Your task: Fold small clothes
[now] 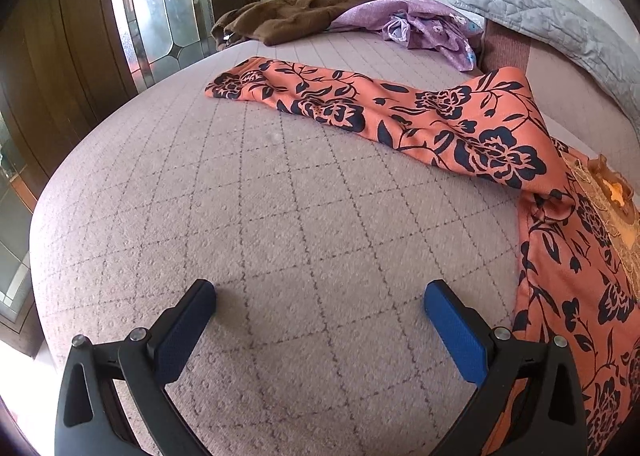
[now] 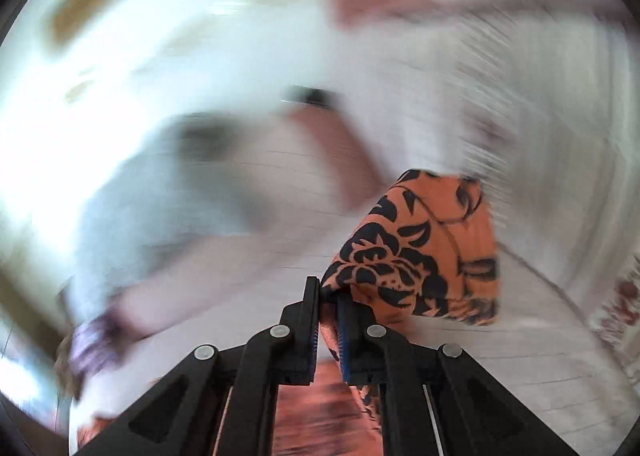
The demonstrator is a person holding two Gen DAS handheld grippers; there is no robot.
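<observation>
An orange garment with a dark floral print (image 1: pixel 448 115) lies on the bed. One sleeve stretches to the left and the body runs down the right edge of the left wrist view. My left gripper (image 1: pixel 320 306) is open and empty, low over the bare bedspread, to the left of the garment's body. My right gripper (image 2: pixel 330 292) is shut on a fold of the same orange floral garment (image 2: pixel 424 252) and holds it lifted. The right wrist view is heavily blurred by motion.
The bed has a pale quilted bedspread (image 1: pixel 248 215). A brown garment (image 1: pixel 304 9) and a purple floral garment (image 1: pixel 424 25) lie at the far side. A grey quilted pillow (image 1: pixel 560 27) is at the back right. Wooden doors with glass panels (image 1: pixel 152 7) stand to the left.
</observation>
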